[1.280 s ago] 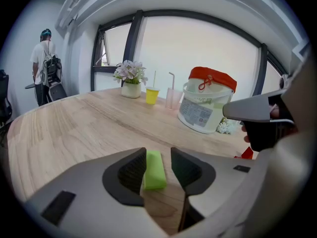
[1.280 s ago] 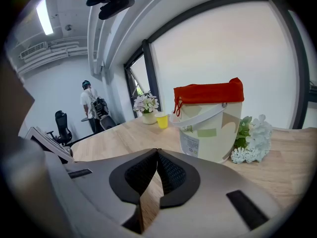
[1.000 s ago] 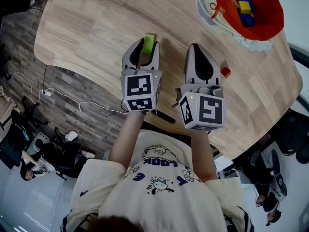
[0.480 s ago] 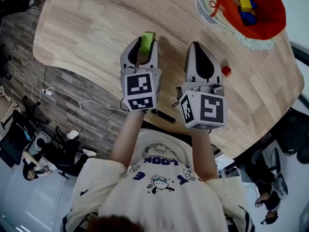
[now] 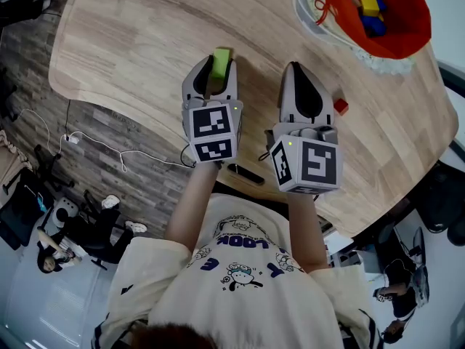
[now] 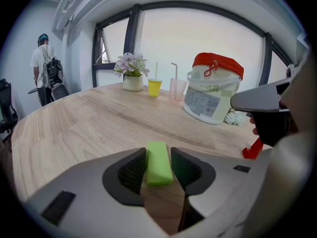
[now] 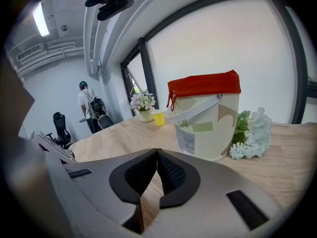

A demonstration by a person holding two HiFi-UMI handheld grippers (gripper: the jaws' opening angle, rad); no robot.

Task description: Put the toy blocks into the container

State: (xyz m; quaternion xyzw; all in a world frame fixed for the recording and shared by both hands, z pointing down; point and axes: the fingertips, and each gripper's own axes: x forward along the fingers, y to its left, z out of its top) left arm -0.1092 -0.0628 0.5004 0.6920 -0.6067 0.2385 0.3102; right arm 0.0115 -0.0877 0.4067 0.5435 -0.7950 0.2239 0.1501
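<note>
My left gripper is shut on a lime-green block, which sits upright between the pads in the left gripper view. Beside it, my right gripper is shut with nothing in it, its pads touching. A small red block lies on the table just right of the right gripper; it also shows in the left gripper view. The container, a white bucket with a red liner, stands at the far right and holds several blocks. It shows ahead in both gripper views.
White artificial flowers lie against the bucket. A flower pot, a yellow cup and a clear cup with a straw stand at the table's far edge. A black object lies at the near edge. A person stands far off.
</note>
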